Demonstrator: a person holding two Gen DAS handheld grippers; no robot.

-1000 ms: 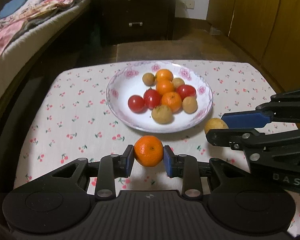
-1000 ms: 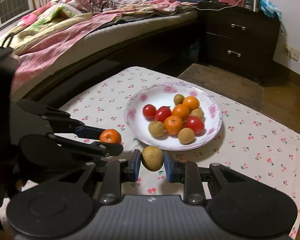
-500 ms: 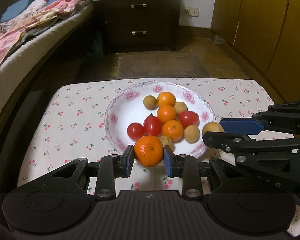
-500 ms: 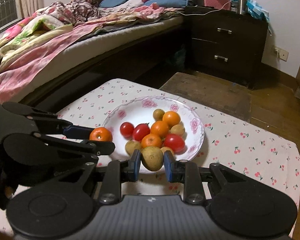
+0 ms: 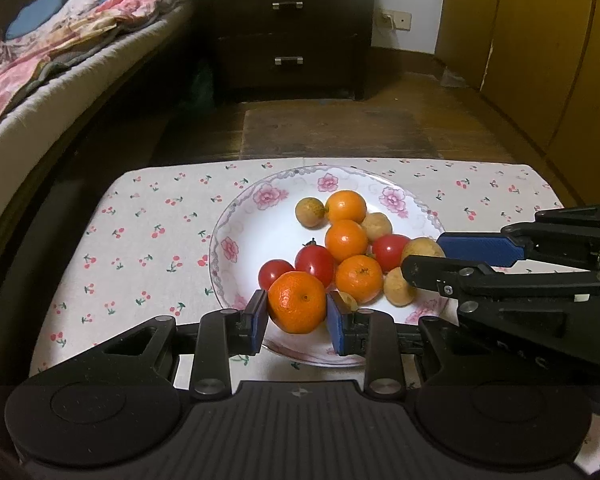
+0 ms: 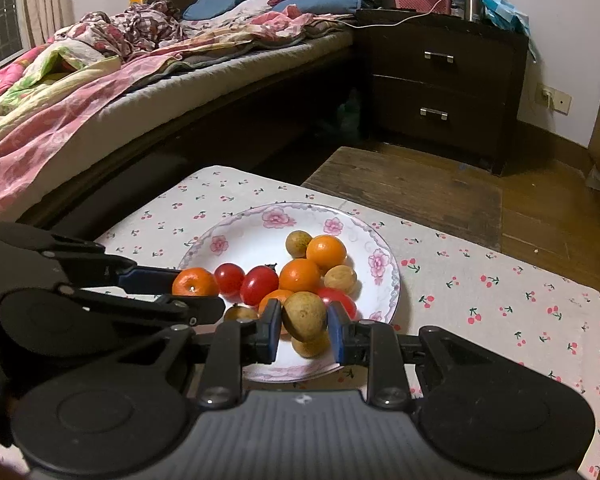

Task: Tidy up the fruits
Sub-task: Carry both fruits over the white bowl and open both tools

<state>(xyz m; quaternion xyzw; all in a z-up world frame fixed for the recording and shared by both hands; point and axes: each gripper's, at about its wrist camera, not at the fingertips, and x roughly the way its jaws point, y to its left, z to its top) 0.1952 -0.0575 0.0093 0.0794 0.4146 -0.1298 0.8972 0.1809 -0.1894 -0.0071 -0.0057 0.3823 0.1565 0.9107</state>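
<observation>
Left wrist view: I'm gripping a mandarin lower centre in the left gripper, while the right gripper is clamping a brown fruit. Both are hovering over the crowded plate; releasing here risks fruit rolling off.

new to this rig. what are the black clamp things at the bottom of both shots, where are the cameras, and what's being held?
There is no robot arm here. A person holds a two-finger gripper in each hand, and each gripper carries a fisheye camera looking forward along its fingers. That is why black hardware fills the bottom of both pictures.

The left wrist view shows the left gripper, its blue pads shut on a tangerine. The right gripper comes into that picture from the right side.

The right wrist view shows the right gripper shut on a brownish round fruit. The left gripper and its tangerine show at the left there.

Both fruits are held over a floral plate on a cherry-print cloth. The plate already holds tangerines, red tomatoes and more brownish fruits. Behind are a bed and a dark nightstand.
</observation>
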